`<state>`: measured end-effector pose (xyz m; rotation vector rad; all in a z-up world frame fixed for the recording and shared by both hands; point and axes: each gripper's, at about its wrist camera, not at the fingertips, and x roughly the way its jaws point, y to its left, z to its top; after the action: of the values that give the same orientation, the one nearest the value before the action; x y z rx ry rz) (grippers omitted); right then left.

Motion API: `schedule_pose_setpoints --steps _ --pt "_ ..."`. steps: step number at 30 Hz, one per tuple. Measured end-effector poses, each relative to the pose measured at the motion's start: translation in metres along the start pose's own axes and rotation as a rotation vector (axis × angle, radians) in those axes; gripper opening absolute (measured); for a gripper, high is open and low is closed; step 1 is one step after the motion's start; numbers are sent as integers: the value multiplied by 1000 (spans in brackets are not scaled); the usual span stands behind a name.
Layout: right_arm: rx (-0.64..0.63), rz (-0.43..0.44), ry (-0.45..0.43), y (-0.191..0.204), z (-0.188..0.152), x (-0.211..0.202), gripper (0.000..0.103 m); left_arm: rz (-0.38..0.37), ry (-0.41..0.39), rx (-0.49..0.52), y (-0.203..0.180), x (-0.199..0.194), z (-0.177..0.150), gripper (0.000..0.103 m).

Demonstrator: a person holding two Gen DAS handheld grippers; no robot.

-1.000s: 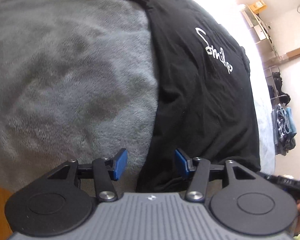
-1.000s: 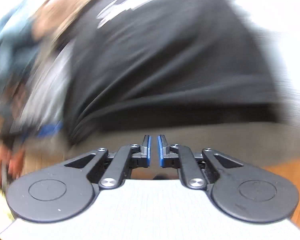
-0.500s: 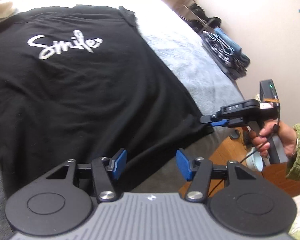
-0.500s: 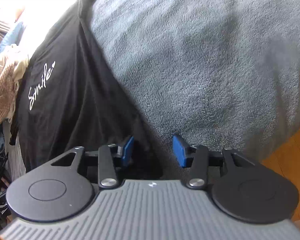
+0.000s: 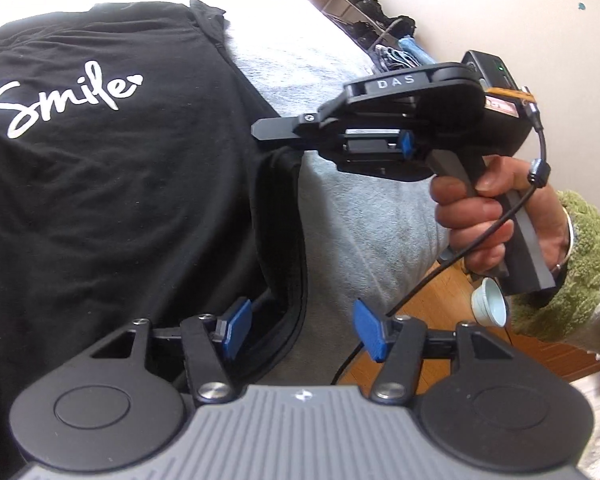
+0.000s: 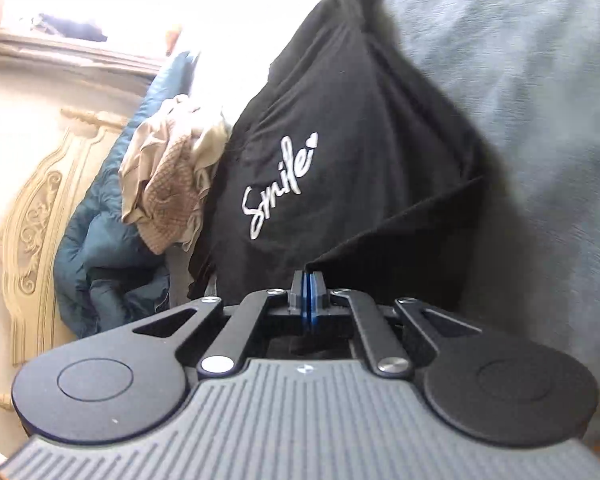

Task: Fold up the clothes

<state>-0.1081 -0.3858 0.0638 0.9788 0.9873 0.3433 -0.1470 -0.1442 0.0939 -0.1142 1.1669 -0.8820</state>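
We see black shirt point(image 5: 112, 184) flat on grey blanket point(image 5: 364, 208), left gripper point(image 5: 300, 330) jaws apart over hem, only right view shows right gripper point(image 6: 309, 294) clamped, probably on hem corner, beige clothes point(image 6: 172, 184) far left.

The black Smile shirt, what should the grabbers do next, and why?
Probably close the left gripper on the hem lying between its open fingers. The right gripper is already shut on the black shirt, lifting its edge off the grey blanket, so both sides could then fold together.

The left tool point(image 5: 300, 330) gapes wide, while the right tool point(image 6: 309, 294) is clamped together, hand point(image 5: 496, 216) gripping its handle.
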Motion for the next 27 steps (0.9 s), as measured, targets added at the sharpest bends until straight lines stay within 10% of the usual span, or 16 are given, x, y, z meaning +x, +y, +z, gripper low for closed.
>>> schedule_pose_setpoints --steps 9,22,27 --pt "50 57 -46 -10 23 2 30 11 -87 -173 38 -3 25 62" --pt "106 -60 -112 -33 -11 -32 32 119 -96 -230 63 48 80 62" --pt "103 -69 -117 -31 -19 -29 32 174 -89 -222 68 51 80 32"
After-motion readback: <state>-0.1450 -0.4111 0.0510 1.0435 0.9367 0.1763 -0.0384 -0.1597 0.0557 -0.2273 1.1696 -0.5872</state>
